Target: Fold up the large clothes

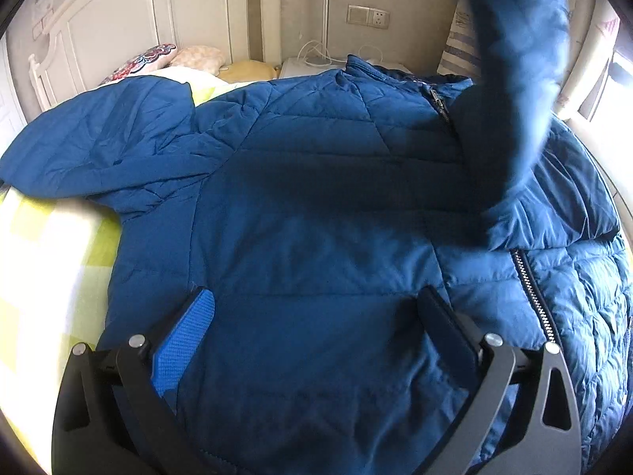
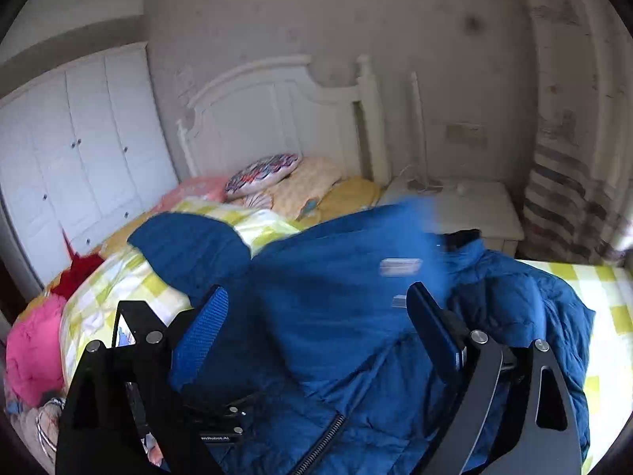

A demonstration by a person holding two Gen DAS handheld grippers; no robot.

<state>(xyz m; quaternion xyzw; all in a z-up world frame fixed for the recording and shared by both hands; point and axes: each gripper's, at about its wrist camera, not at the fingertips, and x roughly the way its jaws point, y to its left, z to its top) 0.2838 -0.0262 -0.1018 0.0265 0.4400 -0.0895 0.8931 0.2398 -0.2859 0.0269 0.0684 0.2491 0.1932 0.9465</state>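
Note:
A large blue quilted puffer jacket [image 1: 316,206] lies front-up on the bed, its zipper [image 1: 534,293] running down the right side. One sleeve [image 1: 99,146] lies spread to the left. The other sleeve [image 1: 514,71] is up in the air at the right, blurred. My left gripper [image 1: 316,308] is open, low over the jacket's body, holding nothing. In the right wrist view the jacket [image 2: 356,301] fills the lower middle, with a blurred sleeve end [image 2: 403,221] in the air. My right gripper [image 2: 320,308] is open above the jacket.
The bed has a yellow-and-white checked cover [image 1: 43,245], with pillows [image 2: 265,174] at the white headboard [image 2: 277,107]. A white nightstand [image 2: 467,206] stands beside it. Pink and red clothes [image 2: 35,348] are piled at the bed's left side, by a white wardrobe [image 2: 79,150].

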